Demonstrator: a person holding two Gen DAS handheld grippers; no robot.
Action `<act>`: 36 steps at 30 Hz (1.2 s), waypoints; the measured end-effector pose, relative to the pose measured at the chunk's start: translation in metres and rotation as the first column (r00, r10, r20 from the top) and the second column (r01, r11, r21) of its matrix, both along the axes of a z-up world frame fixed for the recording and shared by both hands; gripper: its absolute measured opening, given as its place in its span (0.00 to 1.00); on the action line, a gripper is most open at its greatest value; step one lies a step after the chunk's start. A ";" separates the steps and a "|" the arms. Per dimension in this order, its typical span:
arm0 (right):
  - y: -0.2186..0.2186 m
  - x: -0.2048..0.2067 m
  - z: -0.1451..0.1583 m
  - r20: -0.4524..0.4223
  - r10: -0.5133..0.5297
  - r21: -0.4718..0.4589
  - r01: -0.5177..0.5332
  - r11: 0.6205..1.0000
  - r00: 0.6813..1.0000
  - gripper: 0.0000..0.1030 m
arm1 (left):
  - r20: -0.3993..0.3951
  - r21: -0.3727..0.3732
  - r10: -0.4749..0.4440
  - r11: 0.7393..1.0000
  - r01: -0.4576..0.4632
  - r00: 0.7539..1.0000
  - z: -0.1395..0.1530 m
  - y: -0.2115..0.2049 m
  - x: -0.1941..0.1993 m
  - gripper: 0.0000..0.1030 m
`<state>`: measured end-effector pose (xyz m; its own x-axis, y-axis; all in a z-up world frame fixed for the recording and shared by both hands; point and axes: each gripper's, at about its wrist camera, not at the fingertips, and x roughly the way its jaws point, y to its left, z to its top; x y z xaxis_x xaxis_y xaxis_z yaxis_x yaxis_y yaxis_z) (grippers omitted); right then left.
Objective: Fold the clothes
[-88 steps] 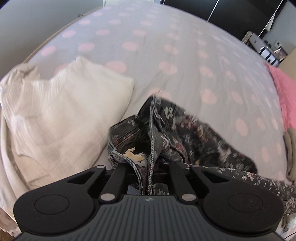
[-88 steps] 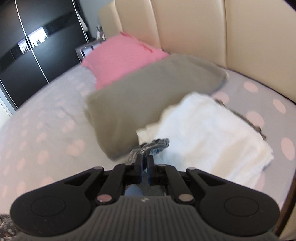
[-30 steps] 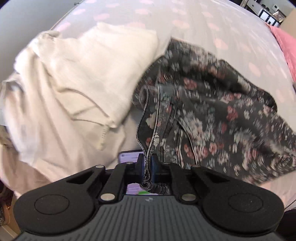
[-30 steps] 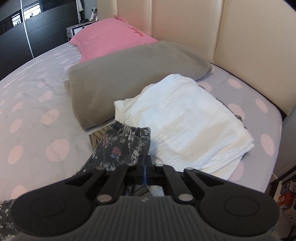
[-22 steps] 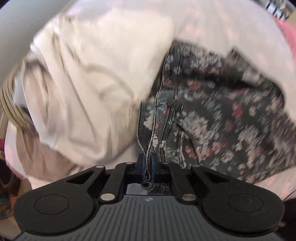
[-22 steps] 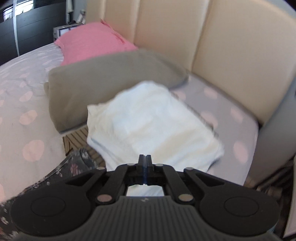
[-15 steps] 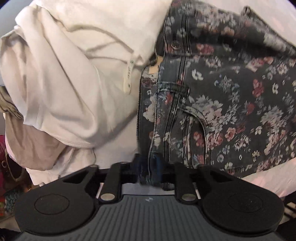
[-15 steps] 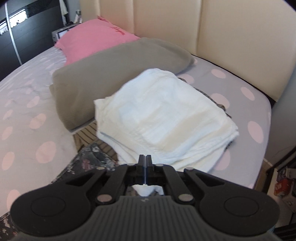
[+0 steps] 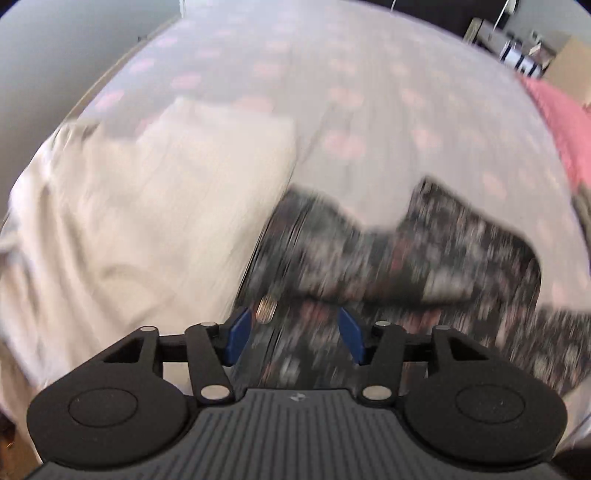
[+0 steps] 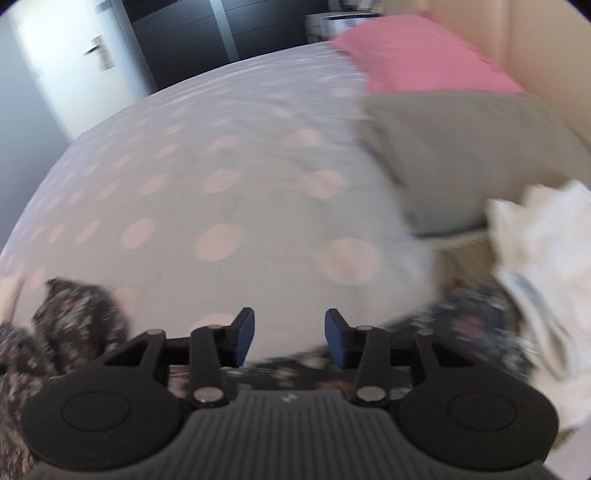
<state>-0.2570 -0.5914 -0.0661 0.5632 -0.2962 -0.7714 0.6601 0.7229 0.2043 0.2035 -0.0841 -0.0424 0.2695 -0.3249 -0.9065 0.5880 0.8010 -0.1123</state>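
The dark floral jeans lie spread on the dotted bed sheet, blurred by motion. My left gripper hovers over their near edge. Its jaws are opening; the cloth lies under and between the blue pads, which do not press on it. In the right wrist view the jeans show at the lower left and lower right. My right gripper is above the sheet, its jaws opening with nothing between them.
A cream garment is heaped left of the jeans. A white folded pile lies at the right, with a grey-green pillow and a pink pillow behind it. Dark wardrobe doors stand beyond the bed.
Both grippers were shut on the jeans' edge and have let go and opened. The left view has drawn back from the waistband. The right view has swung left, away from the white pile.
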 end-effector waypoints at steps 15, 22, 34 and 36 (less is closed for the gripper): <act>0.107 0.267 -0.038 0.005 0.596 0.023 -0.596 0.803 0.803 0.50 | 0.007 0.171 -0.252 0.954 0.247 0.968 -0.122 -0.106 0.086 0.53; 0.149 0.363 -0.073 -0.040 0.725 0.007 -0.726 0.688 0.687 0.59 | 0.082 0.151 -0.413 0.905 0.398 0.907 -0.145 -0.103 0.073 0.60; 0.199 0.403 -0.100 -0.175 0.796 -0.104 -0.815 0.570 0.579 0.09 | 0.137 0.115 -0.397 0.916 0.384 0.907 -0.153 -0.106 0.061 0.62; 0.198 0.397 -0.093 -0.160 0.795 -0.118 -0.811 0.574 0.586 0.03 | 0.164 0.116 -0.375 0.926 0.359 0.912 -0.148 -0.105 0.057 0.39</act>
<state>0.1395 -0.3936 -0.1596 0.5710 0.1241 -0.8115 -0.1997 0.9798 0.0093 0.2607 -0.1886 -0.1906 0.3064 -0.3593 -0.8815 0.8464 0.5265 0.0796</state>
